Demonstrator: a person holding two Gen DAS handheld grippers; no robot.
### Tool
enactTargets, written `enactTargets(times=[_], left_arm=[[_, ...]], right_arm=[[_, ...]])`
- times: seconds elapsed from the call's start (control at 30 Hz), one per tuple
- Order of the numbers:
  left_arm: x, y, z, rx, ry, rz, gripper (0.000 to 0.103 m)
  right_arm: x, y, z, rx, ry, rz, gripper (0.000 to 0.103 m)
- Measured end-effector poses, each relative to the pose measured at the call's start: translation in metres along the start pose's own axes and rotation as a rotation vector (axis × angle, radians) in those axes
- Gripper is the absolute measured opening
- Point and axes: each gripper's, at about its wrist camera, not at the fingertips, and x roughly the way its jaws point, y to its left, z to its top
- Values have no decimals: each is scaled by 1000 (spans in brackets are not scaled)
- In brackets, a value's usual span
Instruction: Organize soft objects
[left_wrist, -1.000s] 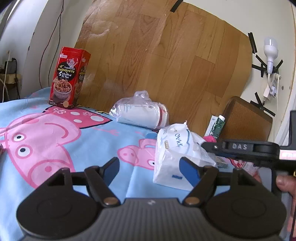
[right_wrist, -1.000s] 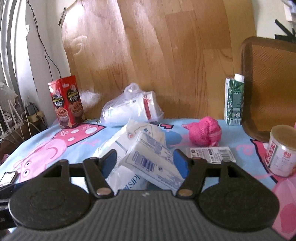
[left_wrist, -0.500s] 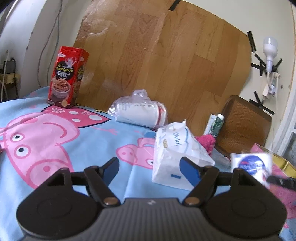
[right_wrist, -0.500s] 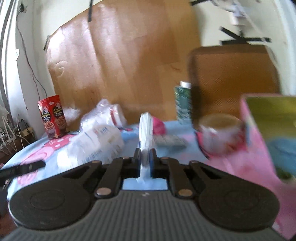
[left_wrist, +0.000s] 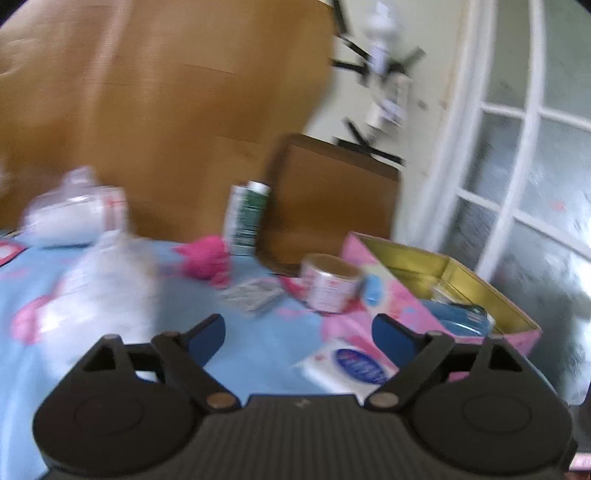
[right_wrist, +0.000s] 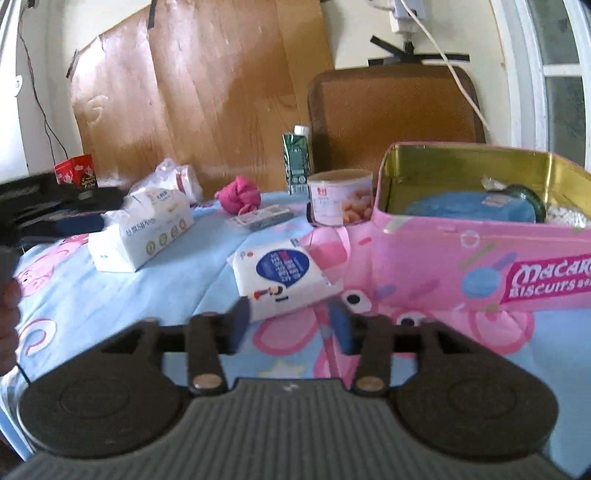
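Small tissue pack (right_wrist: 282, 275) beside pink tin (right_wrist: 480, 254); right gripper (right_wrist: 290, 319) and left gripper (left_wrist: 297, 332) both spread, empty; risk: crushing or slipping on regrasp

Both wrist views low over the bedsheet (right_wrist: 110, 295) — facing wall, sharing pink tin (left_wrist: 399, 295) (right_wrist: 443, 258)

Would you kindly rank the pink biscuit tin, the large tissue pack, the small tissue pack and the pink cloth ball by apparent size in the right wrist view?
1. pink biscuit tin
2. large tissue pack and small tissue pack: alike; the small one lies nearer the camera
3. pink cloth ball
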Motion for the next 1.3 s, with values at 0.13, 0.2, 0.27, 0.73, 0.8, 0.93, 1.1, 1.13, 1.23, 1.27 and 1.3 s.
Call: enactTargets(times=[0.13, 0.2, 0.27, 0.73, 0.8, 0.93, 1.1, 1.13, 1.23, 1.27, 1.3], left_arm=[[46, -19, 2, 8, 102, -33, 90], [65, -26, 1, 29, 130, -18, 90], [80, -29, 1, 48, 153, -3, 90], [114, -20, -13, 14, 250, 93, 94], [114, -18, -13, 8, 247, 91, 94], [114, -20, -14, 21, 249, 96, 94], [114, -21, -14, 24, 249, 98, 94], [114, -22, -14, 24, 249, 98, 94], [114, -21, -14, 23, 249, 97, 94], [114, -21, -14, 23, 249, 97, 94], [113, -21, -14, 23, 249, 95, 94]], right_arm=[[10, 2, -3, -30, 22, -14, 58], [9, -3, -5, -29, 29, -15, 59], [2, -11, -7, -25, 31, -19, 60], [24, -19, 2, -28, 79, 5, 63], [24, -19, 2, -26, 83, 8, 65], [24, -17, 1, -38, 87, 4, 66], [25, -15, 1, -60, 92, -10, 66], [25, -14, 1, -66, 93, -13, 66], [26, -13, 0, -81, 96, -20, 67], [26, -12, 0, -87, 97, -22, 67], [26, -11, 0, -95, 98, -24, 67]])
